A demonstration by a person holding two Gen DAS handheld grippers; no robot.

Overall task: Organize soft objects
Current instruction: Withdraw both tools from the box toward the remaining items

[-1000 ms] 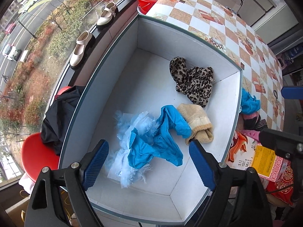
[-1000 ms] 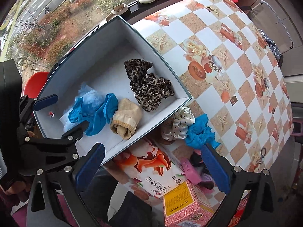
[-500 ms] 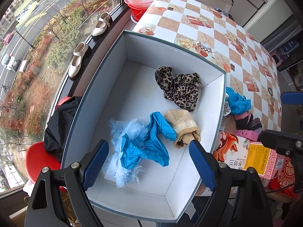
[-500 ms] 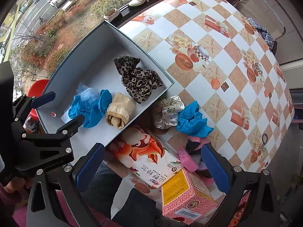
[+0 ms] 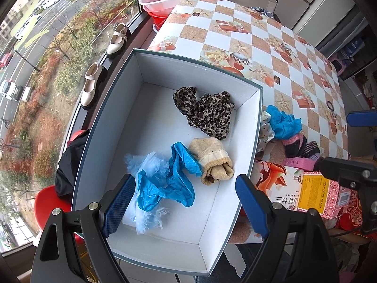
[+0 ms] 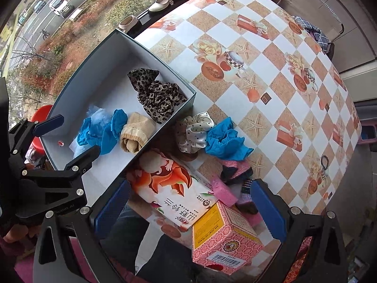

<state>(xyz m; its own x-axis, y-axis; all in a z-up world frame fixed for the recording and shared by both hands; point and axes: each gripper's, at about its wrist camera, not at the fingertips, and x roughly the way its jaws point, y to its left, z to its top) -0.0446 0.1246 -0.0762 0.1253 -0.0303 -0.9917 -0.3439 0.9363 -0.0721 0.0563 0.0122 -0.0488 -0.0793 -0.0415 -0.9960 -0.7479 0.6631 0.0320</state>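
Soft objects lie partly inside the white box (image 5: 245,127), a leopard scrunchie (image 5: 207,110) among them, partly beside it on the table (image 6: 266,70), both grippers' jaws spread wide, holding nothing.

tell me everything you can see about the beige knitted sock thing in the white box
The beige knitted sock looks like soft, fuzzy wool, rolled or folded into a chunky bundle with a paler ribbed cuff band and a dark opening at its end. It lies on the floor of the white cardboard box, near the box's right wall. The crumpled blue plastic cover presses against one side, and the leopard-print fabric scrunchie lies just beyond it. Neither gripper touches it.
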